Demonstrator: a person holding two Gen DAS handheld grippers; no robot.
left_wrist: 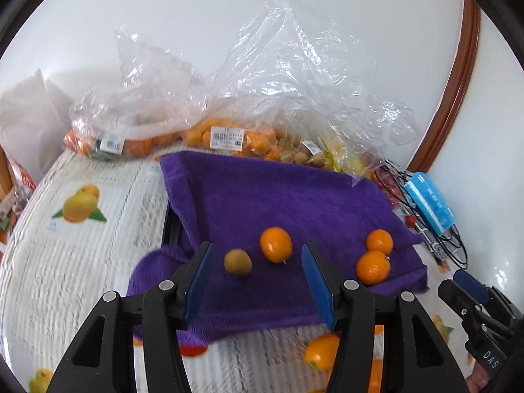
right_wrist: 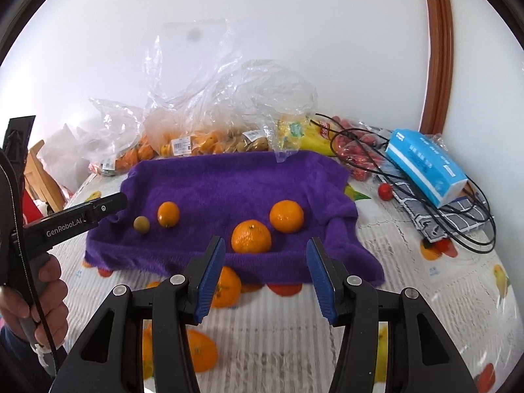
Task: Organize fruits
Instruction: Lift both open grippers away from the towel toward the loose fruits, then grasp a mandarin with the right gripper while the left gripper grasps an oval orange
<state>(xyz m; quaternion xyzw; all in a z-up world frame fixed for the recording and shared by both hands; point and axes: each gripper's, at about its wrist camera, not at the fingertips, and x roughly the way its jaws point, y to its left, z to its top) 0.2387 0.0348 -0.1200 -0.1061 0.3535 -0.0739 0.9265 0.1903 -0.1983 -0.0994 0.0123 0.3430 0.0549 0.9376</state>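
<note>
A purple towel (left_wrist: 262, 196) (right_wrist: 229, 180) covers a tray on the table. On it lie a small brown-green fruit (left_wrist: 237, 262) (right_wrist: 141, 224), a small orange (left_wrist: 275, 244) (right_wrist: 168, 214) and two larger oranges (left_wrist: 373, 268) (left_wrist: 379, 241), also in the right wrist view (right_wrist: 251, 236) (right_wrist: 286, 216). My left gripper (left_wrist: 258, 281) is open and empty, just in front of the brown-green fruit and small orange. My right gripper (right_wrist: 266, 278) is open and empty, in front of the near larger orange. It also shows in the left wrist view (left_wrist: 471, 286).
Clear plastic bags of oranges and other fruit (left_wrist: 229, 137) (right_wrist: 196, 140) stand behind the towel by the wall. A blue tissue pack (right_wrist: 425, 167), black cables (right_wrist: 458, 216) and a small tomato (right_wrist: 385, 192) lie at the right. The tablecloth (right_wrist: 278, 344) has printed fruit.
</note>
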